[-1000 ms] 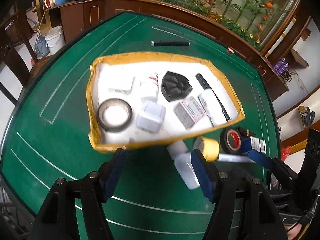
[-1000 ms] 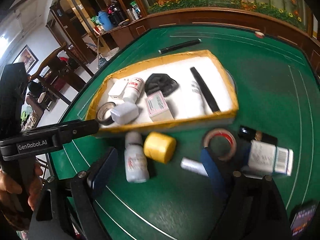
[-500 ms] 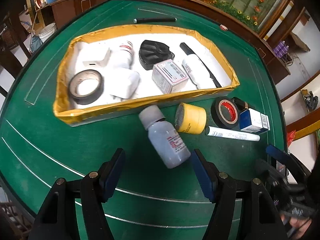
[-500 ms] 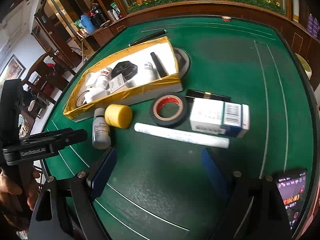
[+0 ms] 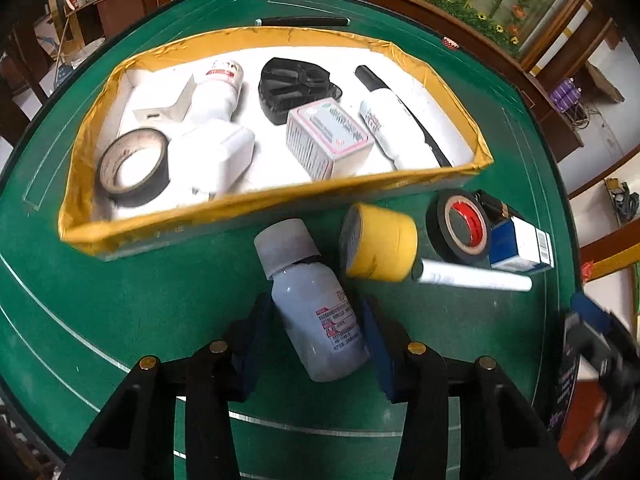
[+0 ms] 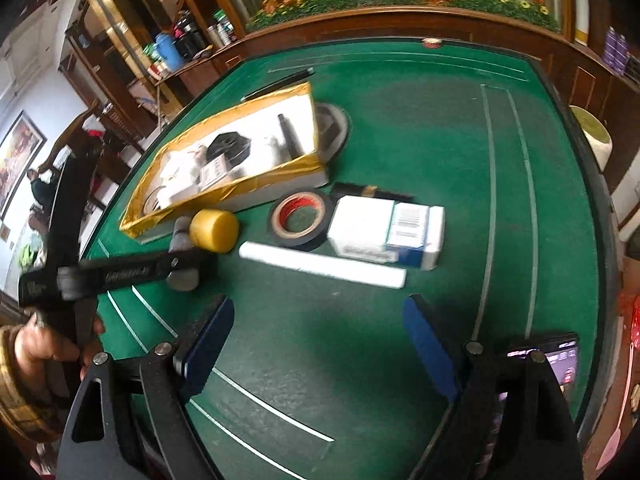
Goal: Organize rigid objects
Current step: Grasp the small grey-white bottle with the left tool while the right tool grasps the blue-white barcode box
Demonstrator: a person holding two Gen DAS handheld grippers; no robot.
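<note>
A white plastic bottle [image 5: 316,312] with a grey cap lies on the green table [image 5: 120,300] between the blue pads of my left gripper [image 5: 316,332]; the pads sit close on both sides of it. Just beyond lie a yellow tape roll [image 5: 380,248], a black tape roll with a red core [image 5: 460,226], a white tube [image 5: 476,278] and a blue-white carton [image 5: 520,246]. The yellow-rimmed box [image 5: 280,196] holds several items. My right gripper [image 6: 320,344] is open and empty above bare felt, short of the white tube [image 6: 320,264] and the carton [image 6: 388,232].
A black pen [image 5: 304,21] lies behind the box. A phone [image 6: 560,360] rests at the table's right edge. The wooden table rim and cabinets surround the felt. Inside the box are a grey tape roll [image 5: 134,166], a small carton [image 5: 328,138] and a black part [image 5: 296,88].
My left gripper has moved forward and closed in around the white bottle. My right gripper has drifted right and back a little, still open.
</note>
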